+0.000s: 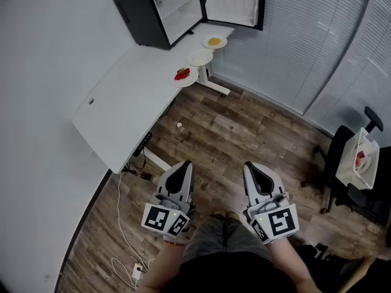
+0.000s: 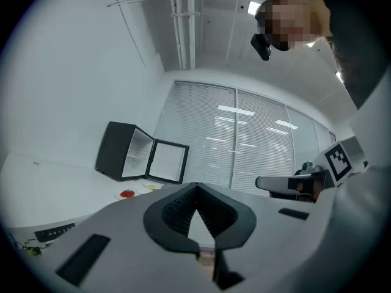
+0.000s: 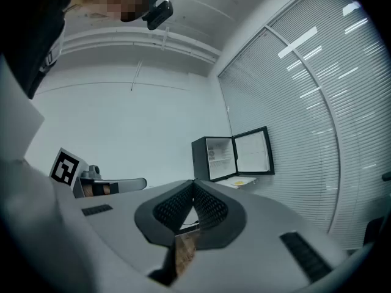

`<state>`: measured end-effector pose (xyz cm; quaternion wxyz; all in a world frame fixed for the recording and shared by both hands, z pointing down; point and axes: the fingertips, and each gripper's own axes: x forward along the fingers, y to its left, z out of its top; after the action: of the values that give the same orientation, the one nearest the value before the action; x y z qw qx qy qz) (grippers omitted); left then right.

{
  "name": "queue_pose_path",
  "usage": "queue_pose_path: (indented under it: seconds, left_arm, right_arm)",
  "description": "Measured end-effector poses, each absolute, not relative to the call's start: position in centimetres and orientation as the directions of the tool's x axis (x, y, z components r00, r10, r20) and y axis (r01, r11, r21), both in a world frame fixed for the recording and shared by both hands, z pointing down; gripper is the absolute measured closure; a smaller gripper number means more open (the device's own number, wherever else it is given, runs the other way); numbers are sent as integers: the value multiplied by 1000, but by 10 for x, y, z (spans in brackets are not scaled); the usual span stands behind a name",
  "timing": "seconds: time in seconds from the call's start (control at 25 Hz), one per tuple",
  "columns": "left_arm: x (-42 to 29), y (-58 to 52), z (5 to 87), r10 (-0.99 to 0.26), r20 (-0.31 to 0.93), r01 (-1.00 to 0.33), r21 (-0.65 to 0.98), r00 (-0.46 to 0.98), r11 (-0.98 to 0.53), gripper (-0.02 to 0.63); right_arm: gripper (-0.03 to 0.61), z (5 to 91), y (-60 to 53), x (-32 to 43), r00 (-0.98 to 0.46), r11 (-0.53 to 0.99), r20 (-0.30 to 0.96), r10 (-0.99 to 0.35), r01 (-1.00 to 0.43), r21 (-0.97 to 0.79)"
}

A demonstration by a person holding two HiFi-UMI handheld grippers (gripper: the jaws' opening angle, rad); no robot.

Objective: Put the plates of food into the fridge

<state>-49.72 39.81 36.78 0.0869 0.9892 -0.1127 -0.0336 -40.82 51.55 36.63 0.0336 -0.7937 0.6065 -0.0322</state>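
Here we hold the left gripper (image 1: 185, 168) and right gripper (image 1: 252, 170) level, fingers closed together. Three plates (image 1: 200, 57) sit on the white surface (image 1: 128, 96) beside the open fridge (image 1: 156, 11); the surface's edge label (image 2: 55, 231) is unreadable.

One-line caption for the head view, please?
Shut, empty left gripper and right gripper held well short of the desk, which bears three plates by the open fridge.

Your white counter (image 1: 122, 102) carries the black fridge (image 1: 139, 17) at its far end, with the door swung open. Along the right edge you have a row: plate of yellow food (image 1: 214, 42) nearest the fridge, pale plate (image 1: 200, 57) next, plate of red food (image 1: 183, 76) closest to you.
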Motion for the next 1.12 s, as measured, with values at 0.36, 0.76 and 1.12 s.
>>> queue_pose_path:
  seconds: [0.36, 0.76, 1.12]
  left_arm:
    - [-494, 406, 363, -231, -66, -216, 176, 971, -960, 607]
    - [-483, 414, 364, -235, -77, -218, 180, 969, -959, 607]
    - [-451, 405, 348, -218, -119, -200, 146, 969, -969, 607]
  right_arm:
    - [572, 363, 523, -405, 263, -262, -4, -965, -962, -73]
    - [572, 372, 542, -386, 285, -284, 0, -959, -956, -69]
    - [572, 363, 533, -359, 264, -262, -31, -964, -964, -38]
